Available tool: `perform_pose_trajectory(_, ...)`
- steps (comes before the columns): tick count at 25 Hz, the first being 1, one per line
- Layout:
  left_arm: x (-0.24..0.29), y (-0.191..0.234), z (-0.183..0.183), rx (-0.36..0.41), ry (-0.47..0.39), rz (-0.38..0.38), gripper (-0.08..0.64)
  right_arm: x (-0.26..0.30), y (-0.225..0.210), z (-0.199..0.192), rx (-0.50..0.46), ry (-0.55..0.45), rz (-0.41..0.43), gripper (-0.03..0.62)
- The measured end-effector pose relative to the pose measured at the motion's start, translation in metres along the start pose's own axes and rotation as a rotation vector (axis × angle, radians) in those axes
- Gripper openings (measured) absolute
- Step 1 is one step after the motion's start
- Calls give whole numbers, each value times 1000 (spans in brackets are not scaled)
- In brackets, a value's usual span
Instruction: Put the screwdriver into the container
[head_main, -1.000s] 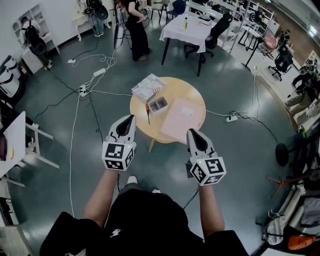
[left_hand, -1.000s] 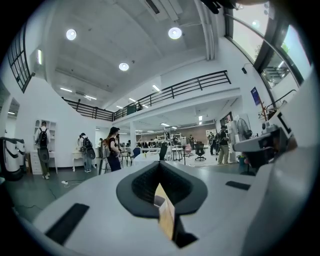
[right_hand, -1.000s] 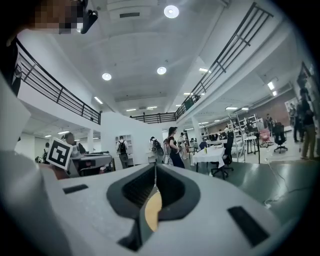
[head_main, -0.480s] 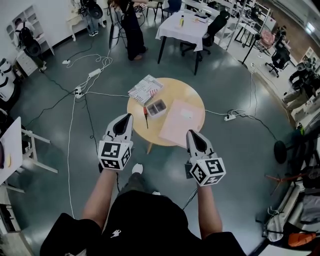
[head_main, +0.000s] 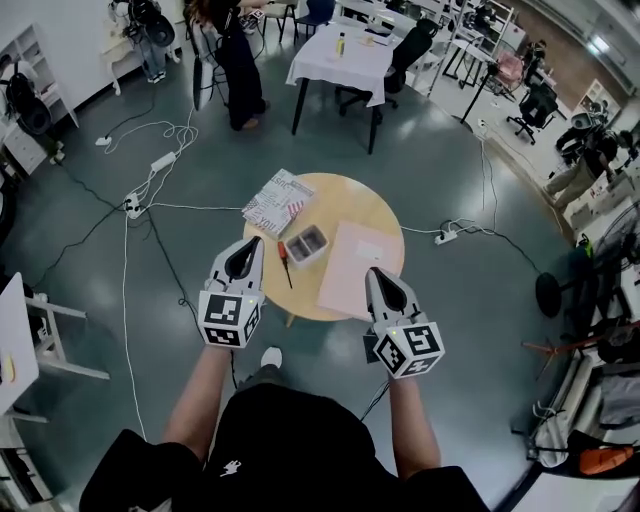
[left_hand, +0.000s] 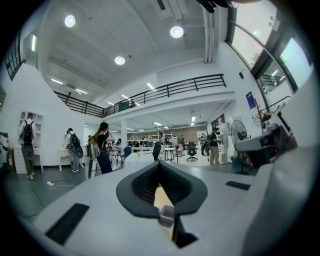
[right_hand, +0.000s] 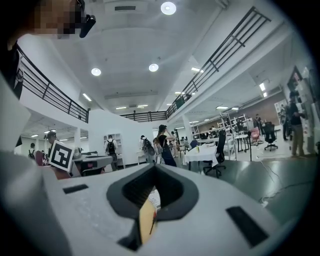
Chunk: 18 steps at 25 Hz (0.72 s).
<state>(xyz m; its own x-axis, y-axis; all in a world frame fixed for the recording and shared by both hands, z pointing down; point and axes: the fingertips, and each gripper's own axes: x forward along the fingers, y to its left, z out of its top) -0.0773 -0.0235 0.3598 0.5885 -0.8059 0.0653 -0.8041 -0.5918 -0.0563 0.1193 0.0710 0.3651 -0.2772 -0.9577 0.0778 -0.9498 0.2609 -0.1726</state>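
Observation:
In the head view a red-handled screwdriver (head_main: 284, 257) lies on the round wooden table (head_main: 370, 212), just left of a small grey open container (head_main: 307, 243). My left gripper (head_main: 259, 240) hovers in front of the table's near left edge, short of the screwdriver, shut and holding nothing. At the near right edge my right gripper (head_main: 372, 271) is also shut and holds nothing. The left gripper view looks out level over the room past the left gripper (left_hand: 159, 163). In the right gripper view only a sliver of tabletop shows behind the right gripper (right_hand: 154, 168).
A patterned magazine (head_main: 273, 202) and a pink sheet (head_main: 352, 266) lie on the table. White cables (head_main: 150, 205) and power strips run over the grey floor. A person in black (head_main: 232, 70) stands beyond, near a white-clothed table (head_main: 335, 52) with chairs.
The table and everything on it have slid nearer and lower in the head view. Both grippers stay shut and side by side, now nearer the table's front edge.

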Motion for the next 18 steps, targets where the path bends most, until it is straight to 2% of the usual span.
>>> perform_pose_trajectory(8,49,55,8,16,-20,-58,2,61,5,15,-24,-11,-70,1)
perform_pose_trajectory(18,89,105,0,10,-30,-121,2,120,17,19,-50,-13,-127,0)
